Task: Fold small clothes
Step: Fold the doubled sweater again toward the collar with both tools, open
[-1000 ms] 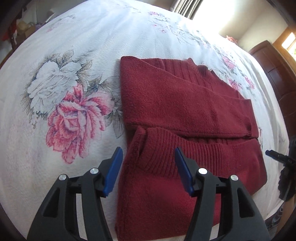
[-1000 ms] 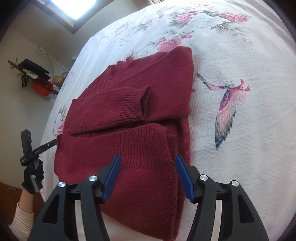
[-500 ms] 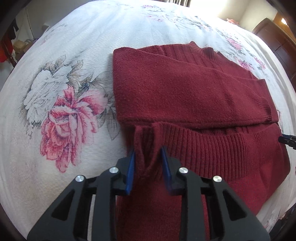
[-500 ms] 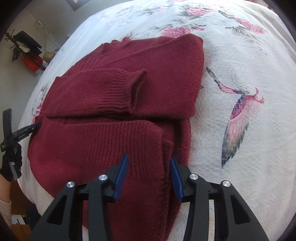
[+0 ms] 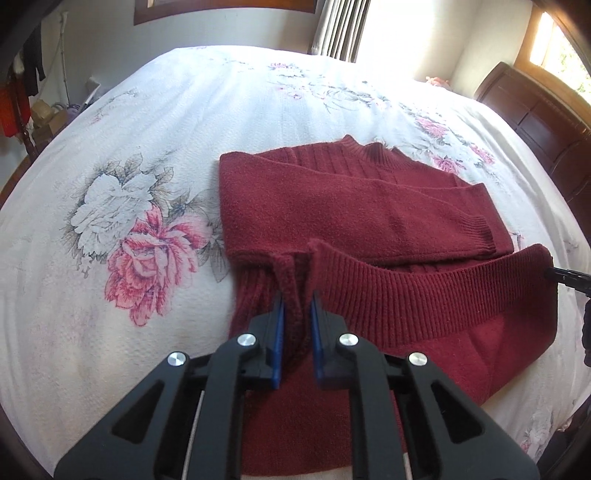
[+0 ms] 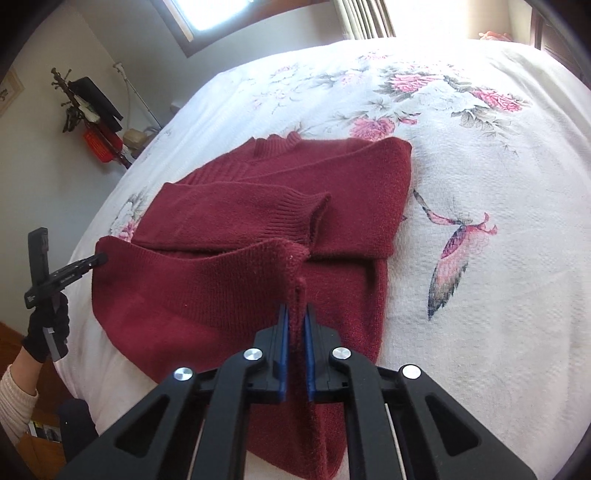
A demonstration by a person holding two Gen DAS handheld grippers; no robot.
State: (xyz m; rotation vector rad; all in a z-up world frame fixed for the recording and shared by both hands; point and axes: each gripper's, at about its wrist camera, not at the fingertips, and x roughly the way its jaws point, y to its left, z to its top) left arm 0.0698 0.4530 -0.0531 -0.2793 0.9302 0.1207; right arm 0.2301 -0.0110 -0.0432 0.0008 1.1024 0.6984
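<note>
**Sunlit bedroom around a floral bedspread**

A white bedspread [image 5: 192, 122] printed with pink and grey flowers is filling most of both views. Daylight is pouring through striped curtains [image 5: 338, 29] at 12 o'clock. Dark wooden furniture [image 5: 532, 122] is standing at 2 o'clock. Pale walls [image 6: 44, 177] are catching soft light, and a coat rack [image 6: 86, 107] is holding dark clothes at 10 o'clock.

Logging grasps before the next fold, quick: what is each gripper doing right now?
Left gripper: closed on the red sweater, pinching its ribbed hem.
Right gripper: closed on the same hem's other corner.
</note>
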